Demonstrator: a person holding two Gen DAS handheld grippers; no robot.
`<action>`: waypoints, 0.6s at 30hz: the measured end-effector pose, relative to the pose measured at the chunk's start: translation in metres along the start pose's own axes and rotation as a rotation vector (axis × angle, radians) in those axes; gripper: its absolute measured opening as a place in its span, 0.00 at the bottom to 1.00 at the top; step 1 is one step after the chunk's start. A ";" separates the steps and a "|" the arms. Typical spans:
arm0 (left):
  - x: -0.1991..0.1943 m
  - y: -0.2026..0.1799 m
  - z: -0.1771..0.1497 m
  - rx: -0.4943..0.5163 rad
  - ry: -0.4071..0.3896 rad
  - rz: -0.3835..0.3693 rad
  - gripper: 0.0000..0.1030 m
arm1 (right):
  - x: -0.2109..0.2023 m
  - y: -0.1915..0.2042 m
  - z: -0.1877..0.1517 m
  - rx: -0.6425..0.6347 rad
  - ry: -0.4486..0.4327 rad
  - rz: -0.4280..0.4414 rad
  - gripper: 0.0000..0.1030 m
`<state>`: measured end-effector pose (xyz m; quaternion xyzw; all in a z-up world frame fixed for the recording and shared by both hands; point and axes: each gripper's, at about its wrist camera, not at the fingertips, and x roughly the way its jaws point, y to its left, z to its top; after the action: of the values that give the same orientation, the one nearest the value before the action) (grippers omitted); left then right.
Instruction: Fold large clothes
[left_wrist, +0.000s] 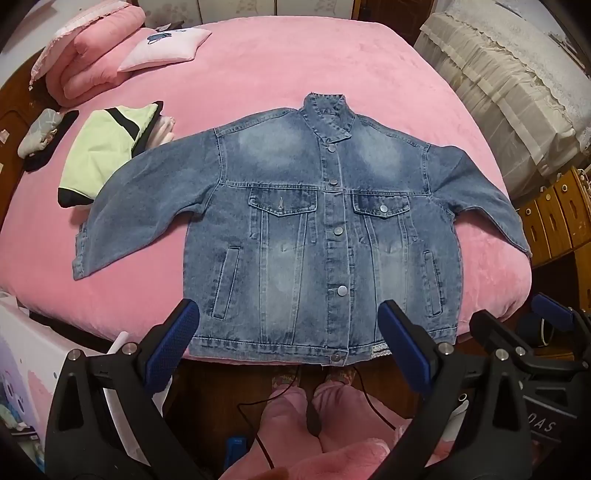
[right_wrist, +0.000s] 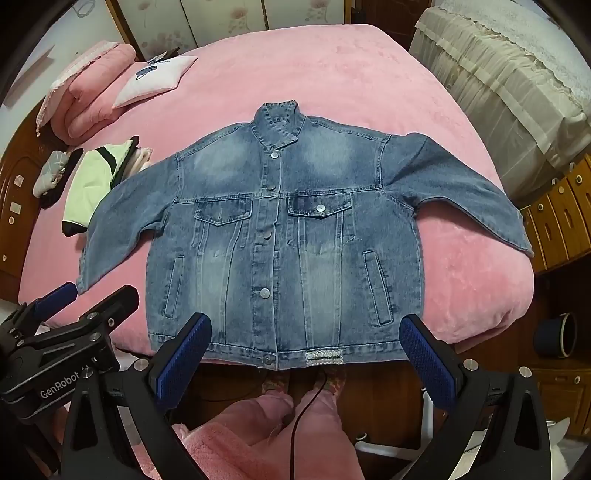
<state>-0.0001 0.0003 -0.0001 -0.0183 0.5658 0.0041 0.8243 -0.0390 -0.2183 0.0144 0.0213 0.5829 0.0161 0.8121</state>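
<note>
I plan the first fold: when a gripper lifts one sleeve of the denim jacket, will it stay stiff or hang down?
The denim jacket lies flat, so a lifted sleeve would probably droop. Its thick seams suggest stiff, rather heavy cloth. The plush pink bedspread may resist sliding.

Denim jacket (left_wrist: 295, 236): blue, faded, buttoned shut, front up, flat on the pink bed (left_wrist: 280, 66), both sleeves spread outward, hem at the bed's near edge.

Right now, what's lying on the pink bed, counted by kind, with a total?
Blue denim jacket, spread flat, front up, buttoned: 1
Folded light green garment with black trim: 1
Pale pink pillow with a dark print: 1
Folded pink quilt: 1
Total: 4
</note>
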 end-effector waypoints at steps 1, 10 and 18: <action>0.000 0.000 0.000 0.000 0.000 -0.001 0.94 | 0.000 0.000 0.000 0.000 0.000 -0.001 1.00; 0.001 0.001 0.000 0.002 -0.003 0.004 0.94 | -0.001 -0.001 0.000 0.000 -0.005 -0.001 1.00; 0.000 -0.002 0.005 0.002 0.000 0.001 0.94 | -0.002 -0.005 0.004 -0.001 -0.006 0.000 1.00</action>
<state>0.0048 -0.0019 0.0018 -0.0171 0.5658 0.0039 0.8244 -0.0362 -0.2231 0.0168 0.0210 0.5805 0.0161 0.8138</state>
